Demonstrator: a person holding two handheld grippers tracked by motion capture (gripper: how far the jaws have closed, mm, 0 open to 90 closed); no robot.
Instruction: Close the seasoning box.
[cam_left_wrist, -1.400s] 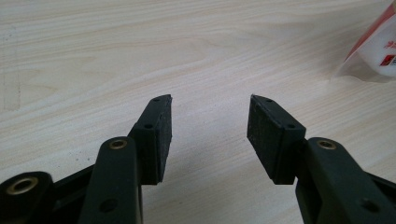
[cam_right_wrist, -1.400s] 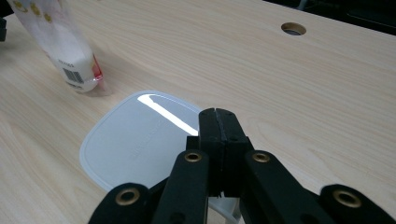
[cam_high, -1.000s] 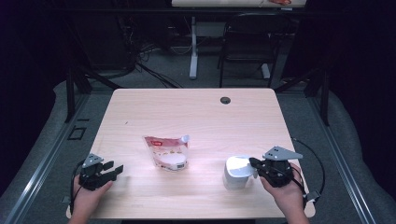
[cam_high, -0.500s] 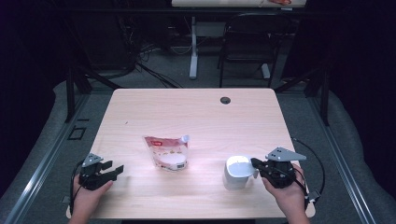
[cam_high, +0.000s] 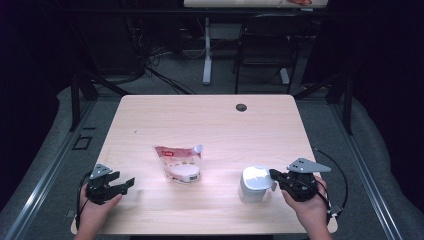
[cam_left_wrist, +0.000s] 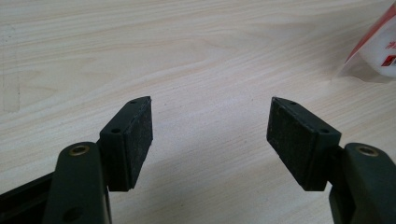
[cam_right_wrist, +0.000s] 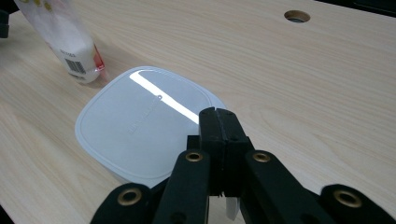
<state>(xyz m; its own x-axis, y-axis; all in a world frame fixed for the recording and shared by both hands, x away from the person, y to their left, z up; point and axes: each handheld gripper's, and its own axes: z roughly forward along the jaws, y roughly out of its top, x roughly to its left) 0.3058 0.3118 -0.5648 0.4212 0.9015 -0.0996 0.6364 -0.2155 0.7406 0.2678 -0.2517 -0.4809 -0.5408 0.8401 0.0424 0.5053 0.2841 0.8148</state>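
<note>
On a pale wooden desk (cam_high: 210, 120), the left gripper (cam_left_wrist: 210, 133) is seen with jaws just opened, nothing between them. The right gripper (cam_right_wrist: 218, 122) is closed at the box (cam_right_wrist: 140, 123) rim. A barcode is shown on the pouch (cam_right_wrist: 70, 46) in the right gripper view.

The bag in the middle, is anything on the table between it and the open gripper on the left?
No. Bare table lies between the left gripper and the bag. Its jaws have just been opening, with nothing between them. The white container sits on the bag's other side.
</note>
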